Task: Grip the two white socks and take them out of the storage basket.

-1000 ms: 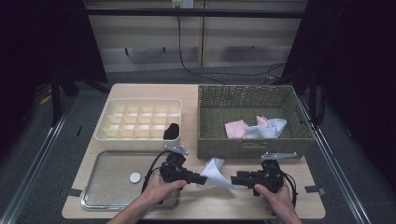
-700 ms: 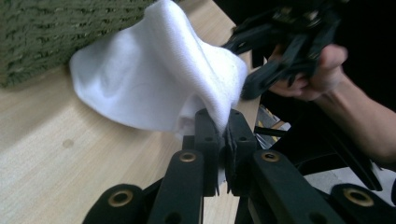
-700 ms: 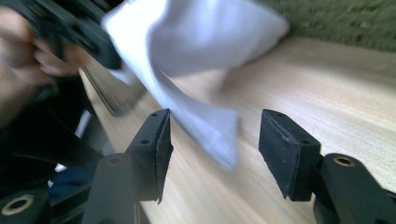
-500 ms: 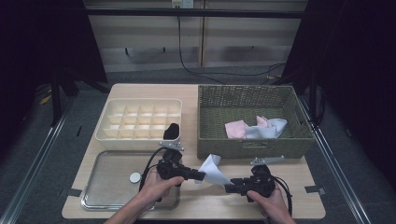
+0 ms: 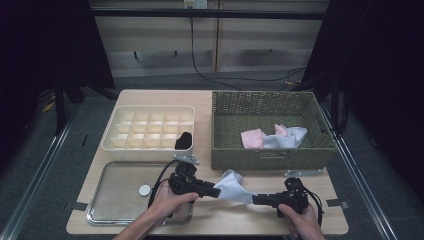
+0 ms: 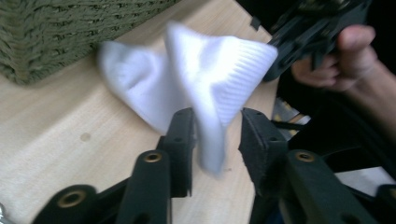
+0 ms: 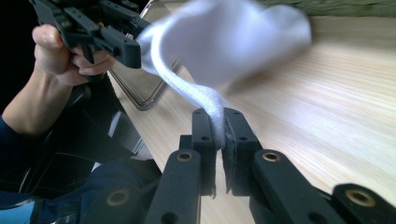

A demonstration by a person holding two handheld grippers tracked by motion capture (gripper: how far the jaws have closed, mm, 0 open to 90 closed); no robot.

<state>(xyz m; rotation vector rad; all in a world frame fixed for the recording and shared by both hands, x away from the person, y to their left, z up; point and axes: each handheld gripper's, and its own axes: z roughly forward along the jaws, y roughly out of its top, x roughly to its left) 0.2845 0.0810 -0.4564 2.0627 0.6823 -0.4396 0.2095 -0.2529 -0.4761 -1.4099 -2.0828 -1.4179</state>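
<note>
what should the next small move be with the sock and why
Probably draw the left gripper back off the sock. Its jaws have just been opening and stand apart around the cuff, while the right gripper has just closed and pinches the other edge, so the right one can carry the sock alone.

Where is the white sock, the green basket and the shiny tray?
white sock (image 5: 234,186), high view, middle of the cloth.
green basket (image 5: 265,156), high view, front wall.
shiny tray (image 5: 117,187), high view, bare bottom.
</note>
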